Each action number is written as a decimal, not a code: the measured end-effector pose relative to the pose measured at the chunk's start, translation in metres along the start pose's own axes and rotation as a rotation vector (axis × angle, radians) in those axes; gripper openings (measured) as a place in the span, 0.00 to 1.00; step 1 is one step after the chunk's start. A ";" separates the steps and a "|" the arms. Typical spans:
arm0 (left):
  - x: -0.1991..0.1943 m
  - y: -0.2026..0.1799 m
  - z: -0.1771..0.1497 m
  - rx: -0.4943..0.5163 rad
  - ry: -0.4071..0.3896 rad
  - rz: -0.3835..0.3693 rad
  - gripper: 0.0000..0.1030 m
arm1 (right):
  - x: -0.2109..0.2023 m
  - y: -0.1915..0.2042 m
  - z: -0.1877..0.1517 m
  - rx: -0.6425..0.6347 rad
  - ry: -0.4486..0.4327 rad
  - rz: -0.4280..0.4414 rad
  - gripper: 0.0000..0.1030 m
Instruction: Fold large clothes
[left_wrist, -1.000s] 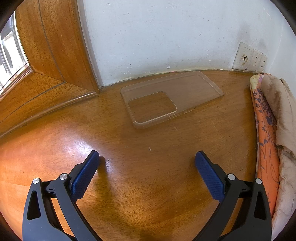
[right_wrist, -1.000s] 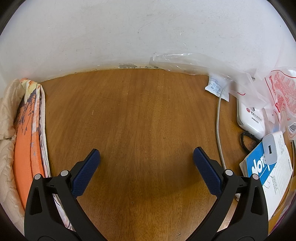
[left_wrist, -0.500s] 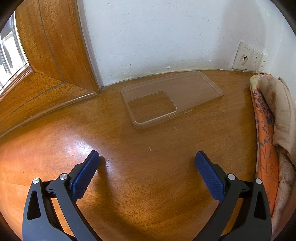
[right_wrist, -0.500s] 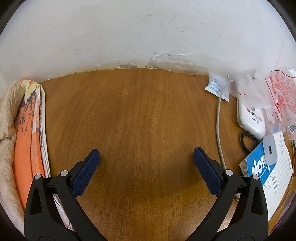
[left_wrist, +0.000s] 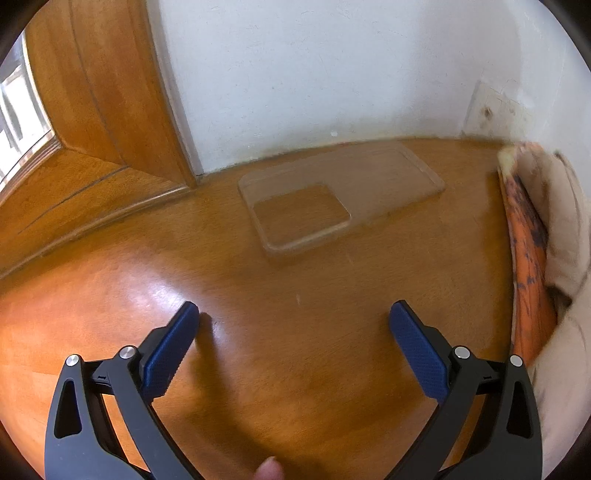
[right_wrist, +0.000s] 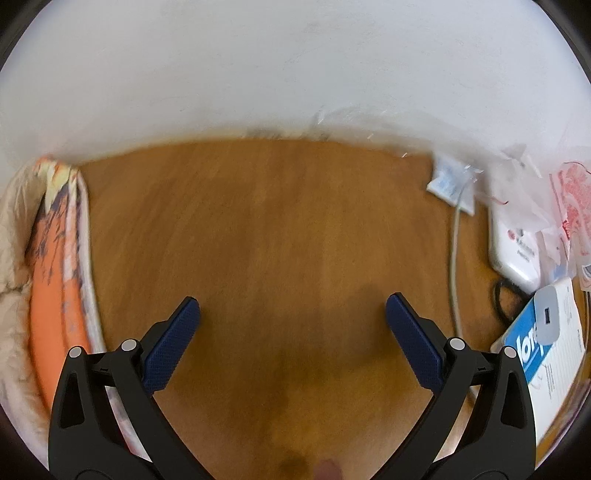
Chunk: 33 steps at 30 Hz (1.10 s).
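Change since earlier: both wrist views have gone soft with motion blur and the scene sits slightly lower and shifted, so both grippers have begun to move; a fingertip (left_wrist: 269, 469) now shows at the bottom edge of the left view.
Left jaws: the left gripper (left_wrist: 293, 325) is spread wide with nothing between its blue pads, only bare wood below.
Right jaws: the right gripper (right_wrist: 293, 321) is likewise spread wide and empty, over bare wood.
Garment: the folded cloth (left_wrist: 532, 258), orange print with a quilted beige layer, lies between the two grippers, at the right edge of the left view and the left edge (right_wrist: 48, 266) of the right view. Neither gripper touches it.
Why so held: my judgement is that the wide jaws on either side of the cloth ready both for a pinch on its edges.
Table: a glossy wooden table (left_wrist: 258, 369) carries everything and runs to a white wall at its back edge.
Left side: a clear plastic phone case (left_wrist: 369, 184) lies flat near the back edge, well apart from the cloth; a wooden window frame (left_wrist: 92, 92) meets the far left corner.
Right side: clutter fills the right edge: a white cable (right_wrist: 453, 251), a white device (right_wrist: 517, 251), a blue-and-white box (right_wrist: 546, 354) and plastic bags (right_wrist: 517, 177).
Stage: the fold is not yet begun here, as I judge it.
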<state>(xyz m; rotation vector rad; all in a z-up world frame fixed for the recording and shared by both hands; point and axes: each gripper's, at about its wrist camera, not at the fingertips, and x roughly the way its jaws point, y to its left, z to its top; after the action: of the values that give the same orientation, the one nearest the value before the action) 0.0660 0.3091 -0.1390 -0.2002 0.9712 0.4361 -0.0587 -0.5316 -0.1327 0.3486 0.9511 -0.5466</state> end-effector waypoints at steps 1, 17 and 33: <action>-0.009 0.000 -0.002 0.006 0.027 0.018 0.95 | -0.014 0.012 -0.002 -0.030 -0.026 -0.001 0.97; -0.154 -0.226 -0.067 0.381 -0.005 -0.297 0.95 | -0.159 0.230 -0.092 -0.324 -0.040 0.366 0.97; -0.191 -0.260 -0.102 0.393 -0.082 -0.285 0.95 | -0.181 0.217 -0.123 -0.415 -0.077 0.337 0.97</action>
<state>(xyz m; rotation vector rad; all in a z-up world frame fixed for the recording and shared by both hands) 0.0113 -0.0108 -0.0442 0.0365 0.9125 -0.0113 -0.0985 -0.2412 -0.0374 0.1071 0.8828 -0.0480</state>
